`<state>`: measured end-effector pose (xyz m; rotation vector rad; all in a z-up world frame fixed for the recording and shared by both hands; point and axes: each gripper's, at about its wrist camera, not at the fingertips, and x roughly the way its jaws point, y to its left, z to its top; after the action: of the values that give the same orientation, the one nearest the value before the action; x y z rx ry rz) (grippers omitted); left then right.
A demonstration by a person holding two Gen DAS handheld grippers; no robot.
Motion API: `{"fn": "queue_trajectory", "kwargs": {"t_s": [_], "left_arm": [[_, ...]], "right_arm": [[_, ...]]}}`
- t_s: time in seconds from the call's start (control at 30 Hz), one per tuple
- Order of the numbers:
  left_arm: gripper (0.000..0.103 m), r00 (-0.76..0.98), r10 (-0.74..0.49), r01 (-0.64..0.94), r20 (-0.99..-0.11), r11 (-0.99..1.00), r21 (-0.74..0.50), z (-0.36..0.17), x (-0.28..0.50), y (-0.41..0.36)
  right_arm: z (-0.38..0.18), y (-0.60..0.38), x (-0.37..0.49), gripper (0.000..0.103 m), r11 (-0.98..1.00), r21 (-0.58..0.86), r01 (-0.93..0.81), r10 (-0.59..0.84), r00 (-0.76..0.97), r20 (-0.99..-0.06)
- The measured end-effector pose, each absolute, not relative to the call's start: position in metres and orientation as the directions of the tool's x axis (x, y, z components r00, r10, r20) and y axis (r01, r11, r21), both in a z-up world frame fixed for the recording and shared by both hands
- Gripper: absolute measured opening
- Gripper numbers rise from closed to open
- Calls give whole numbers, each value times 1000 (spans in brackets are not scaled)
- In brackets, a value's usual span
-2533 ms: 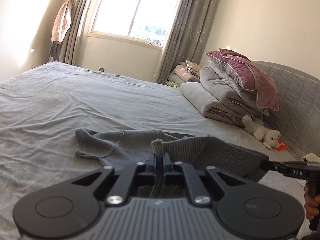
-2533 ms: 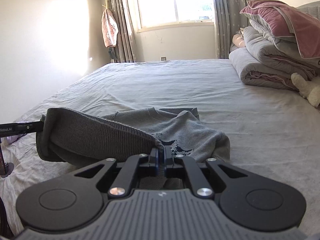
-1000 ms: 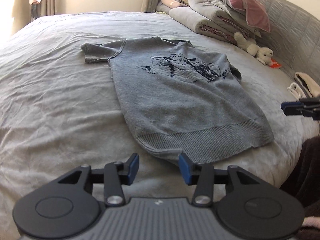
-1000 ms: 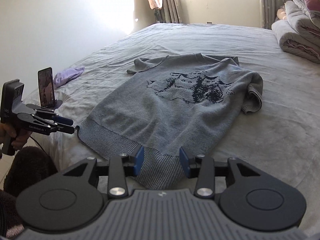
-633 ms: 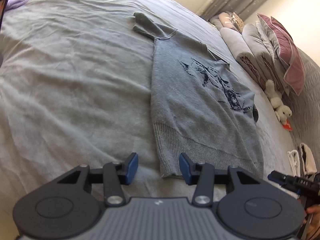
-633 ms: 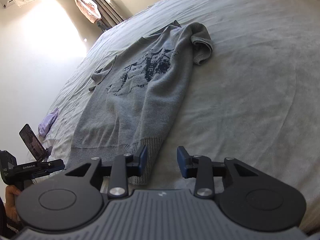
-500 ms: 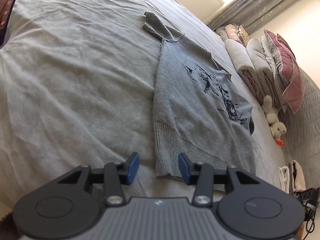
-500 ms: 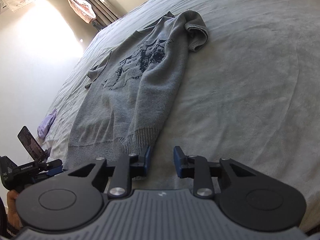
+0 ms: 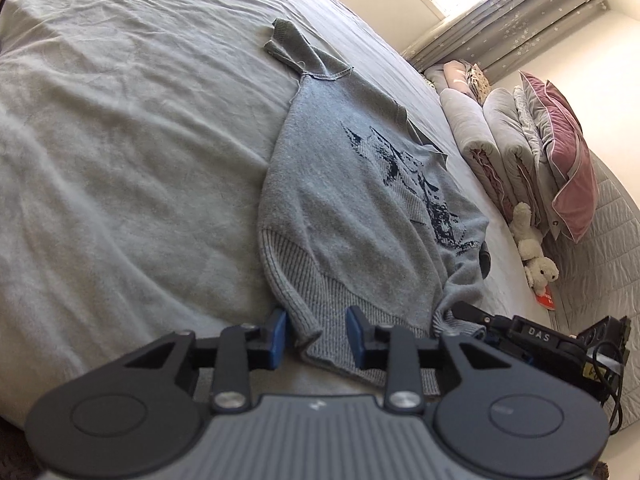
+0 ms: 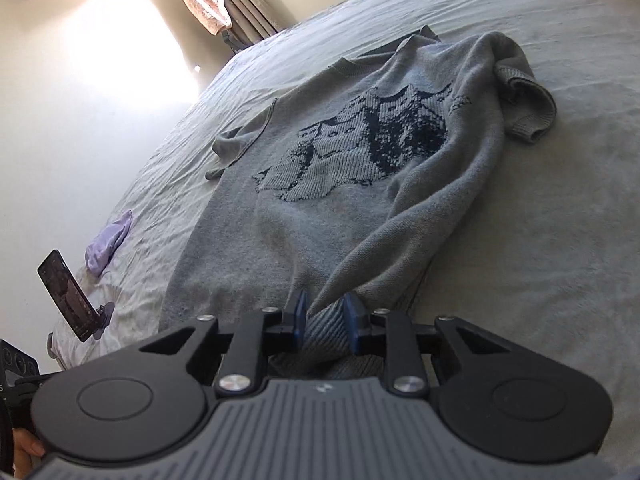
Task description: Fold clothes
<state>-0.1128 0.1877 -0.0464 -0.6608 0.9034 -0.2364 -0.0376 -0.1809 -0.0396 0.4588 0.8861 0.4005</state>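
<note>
A purple cloth (image 10: 109,243) and a propped phone (image 10: 66,295) sit near the bed's (image 9: 120,128) left edge. The grey sweater (image 9: 360,200) lies spread face up across the middle of the bed, hem at the near edge. The left gripper (image 9: 316,334) is closing around the hem's left corner, pads not yet pressing it. The right gripper (image 10: 325,322) is closing on the bunched right corner, pads against the ribbed knit. Folded blankets (image 9: 492,144), a pink pillow (image 9: 568,160) and a plush toy (image 9: 534,256) line the headboard.

I see open bedsheet (image 9: 120,128) left of the sweater (image 9: 352,200); stacked bedding (image 9: 516,152) blocks the far right.
</note>
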Motion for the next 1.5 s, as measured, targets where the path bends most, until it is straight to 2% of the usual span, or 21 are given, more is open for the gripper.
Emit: {"fn": "queue_trajectory", "kwargs": {"t_s": [0.03, 0.1, 0.2, 0.3, 0.43, 0.63, 0.83, 0.93, 1.0, 1.13, 1.2, 1.23, 1.5], "left_arm": [[31, 612, -451, -80, -650, 782, -619, -47, -112, 186], [32, 616, -447, -83, -648, 782, -618, -47, -112, 185], [32, 622, -452, -81, -640, 775, -626, -46, -113, 185], [32, 623, -449, -79, -640, 779, -622, -47, -112, 186], [32, 632, -448, -85, -632, 770, -632, -48, -113, 188], [33, 672, -417, -106, -612, 764, -637, -43, -121, 197], [33, 682, -383, -156, -623, 756, -636, -44, -122, 209], [33, 665, -381, -166, -642, 763, -625, -47, -120, 208], [33, 655, -378, -164, -654, 774, -612, -49, -119, 204], [30, 647, -363, -147, -670, 803, -577, -49, -119, 197], [10, 635, -355, -146, -686, 817, -558, -49, -119, 196], [8, 630, -352, -146, -692, 822, -550, -49, -119, 195], [5, 654, -329, -158, -682, 821, -548, -39, -130, 193]], "right_arm": [[-44, -179, -34, 18, 834, 532, -143, 510, 567, -647], [-46, -179, -33, 18, 832, 535, -150, 515, 566, -643], [-38, -188, -41, 30, 806, 575, -141, 538, 580, -612], [-28, -204, -52, 34, 793, 597, -118, 531, 614, -584], [-25, -231, -67, 34, 791, 608, -63, 494, 653, -574], [-38, -248, -86, 34, 803, 596, -6, 462, 639, -615], [-47, -215, -89, 36, 857, 506, -95, 455, 600, -658], [-51, -194, -87, 26, 888, 434, -148, 431, 595, -678], [-52, -185, -88, 10, 904, 388, -180, 413, 601, -684], [-49, -192, -89, 7, 905, 391, -165, 407, 602, -687], [-45, -201, -91, 7, 910, 393, -134, 389, 607, -693], [-42, -206, -93, 7, 914, 388, -119, 375, 612, -696], [-9, -263, -122, 6, 941, 338, -1, 242, 701, -671]]}}
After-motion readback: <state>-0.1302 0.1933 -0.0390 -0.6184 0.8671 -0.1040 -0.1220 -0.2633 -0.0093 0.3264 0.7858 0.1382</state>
